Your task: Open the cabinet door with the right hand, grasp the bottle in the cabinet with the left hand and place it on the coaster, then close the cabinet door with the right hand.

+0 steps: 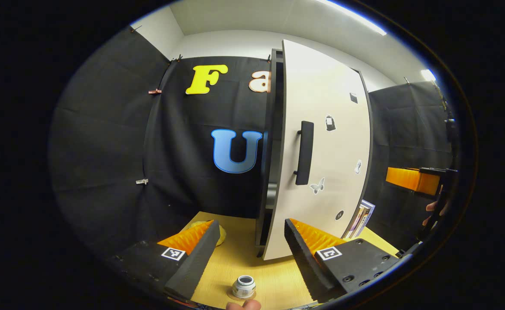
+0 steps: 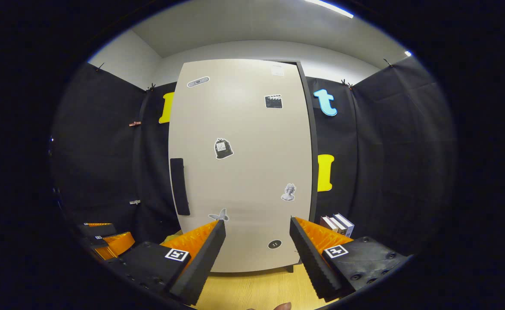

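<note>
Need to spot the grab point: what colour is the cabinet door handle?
Black, a vertical bar on the pale cabinet door; the handle shows best in the left gripper view.

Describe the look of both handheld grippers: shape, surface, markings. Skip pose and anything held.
The left gripper has two long wedge-shaped fingers with ribbed, sawtooth inner faces. Each finger sits on a blocky mount bearing a square black-and-white marker, and the mount on one side shows round screw holes. The right gripper is built the same, with ribbed fingers and square markers.

The left gripper view looks low over the table at the cabinet door at 1 o'clock, while the right gripper view faces the same door squarely at 12 o'clock, near.
</note>
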`<state>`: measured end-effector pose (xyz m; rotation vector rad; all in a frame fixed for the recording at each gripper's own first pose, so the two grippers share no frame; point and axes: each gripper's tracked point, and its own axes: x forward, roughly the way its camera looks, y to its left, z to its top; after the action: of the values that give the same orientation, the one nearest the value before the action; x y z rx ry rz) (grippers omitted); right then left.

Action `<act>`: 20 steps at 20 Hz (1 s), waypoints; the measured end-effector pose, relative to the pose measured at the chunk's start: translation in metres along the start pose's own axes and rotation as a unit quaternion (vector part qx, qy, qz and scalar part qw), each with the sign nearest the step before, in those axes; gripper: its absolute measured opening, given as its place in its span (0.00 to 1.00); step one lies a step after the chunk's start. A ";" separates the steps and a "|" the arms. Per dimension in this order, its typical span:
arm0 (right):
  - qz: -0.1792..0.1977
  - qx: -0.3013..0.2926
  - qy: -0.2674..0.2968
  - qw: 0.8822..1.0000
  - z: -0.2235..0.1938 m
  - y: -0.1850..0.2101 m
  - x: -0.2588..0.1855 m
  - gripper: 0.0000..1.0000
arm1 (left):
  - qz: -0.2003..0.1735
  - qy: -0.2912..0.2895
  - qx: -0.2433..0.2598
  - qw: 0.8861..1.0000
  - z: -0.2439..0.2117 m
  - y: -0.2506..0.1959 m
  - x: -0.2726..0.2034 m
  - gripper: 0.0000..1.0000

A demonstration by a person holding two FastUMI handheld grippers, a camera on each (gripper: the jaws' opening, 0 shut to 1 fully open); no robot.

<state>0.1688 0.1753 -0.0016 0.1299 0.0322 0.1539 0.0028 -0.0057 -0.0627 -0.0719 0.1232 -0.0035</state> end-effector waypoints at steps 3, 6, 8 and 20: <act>0.000 0.004 0.003 1.000 -0.003 -0.003 0.000 0.98 | -0.001 0.001 0.004 1.000 0.000 -0.004 0.001 0.92; 0.002 0.007 0.005 1.000 -0.006 -0.006 0.003 0.98 | -0.003 0.003 0.007 1.000 -0.001 -0.011 0.003 0.95; 0.003 0.008 0.005 1.000 -0.006 -0.009 0.007 0.98 | -0.003 0.003 0.009 1.000 -0.003 -0.015 0.003 0.95; 0.007 0.007 0.012 1.000 -0.012 -0.010 0.008 0.98 | 0.004 0.008 0.012 1.000 -0.006 -0.010 0.000 0.95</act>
<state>0.1772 0.1686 -0.0152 0.1430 0.0554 0.1696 0.0024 -0.0160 -0.0675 -0.0475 0.1393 0.0026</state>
